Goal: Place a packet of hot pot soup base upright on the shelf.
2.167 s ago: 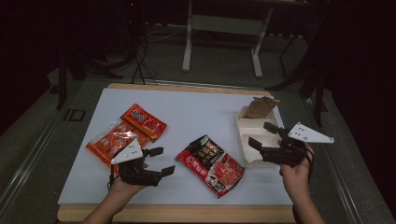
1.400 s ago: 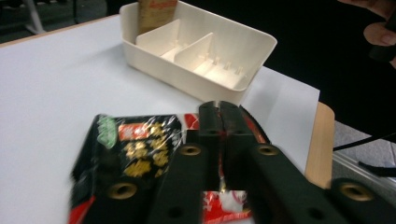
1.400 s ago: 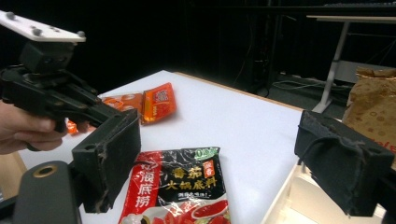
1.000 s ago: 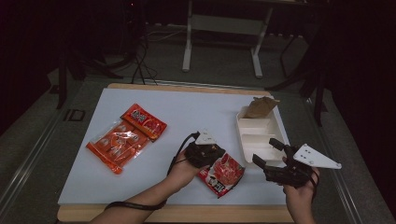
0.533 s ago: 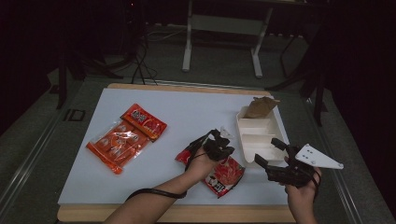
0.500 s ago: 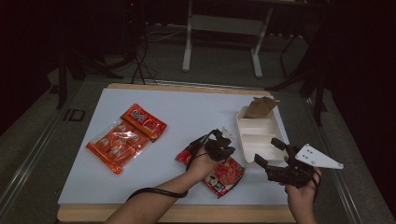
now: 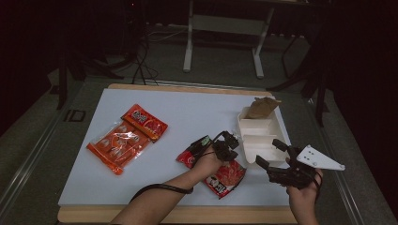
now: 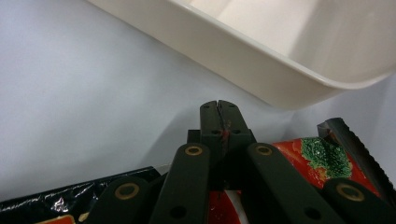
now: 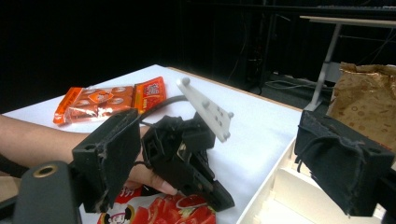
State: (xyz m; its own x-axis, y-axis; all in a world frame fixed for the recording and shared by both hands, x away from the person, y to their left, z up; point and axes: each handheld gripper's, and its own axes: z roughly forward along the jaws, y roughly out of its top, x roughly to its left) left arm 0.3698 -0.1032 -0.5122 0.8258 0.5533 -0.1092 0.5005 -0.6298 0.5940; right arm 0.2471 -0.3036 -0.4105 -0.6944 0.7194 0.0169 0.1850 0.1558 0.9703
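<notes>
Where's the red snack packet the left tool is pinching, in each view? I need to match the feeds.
High view: red snack packet lies at lower centre, under the left tool.
Left gripper view: along the bottom edge, behind the shut jaws.
Right gripper view: bottom centre.
Shared landmark: the white tray.

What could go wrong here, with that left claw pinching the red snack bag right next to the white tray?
1. The left gripper is shut on just the edge of the red snack bag; so thin a pinch might slip or tear the foil once lifted.
2. The white tray sits very close ahead of it, so a forward pull could bump or shove the tray.
</notes>
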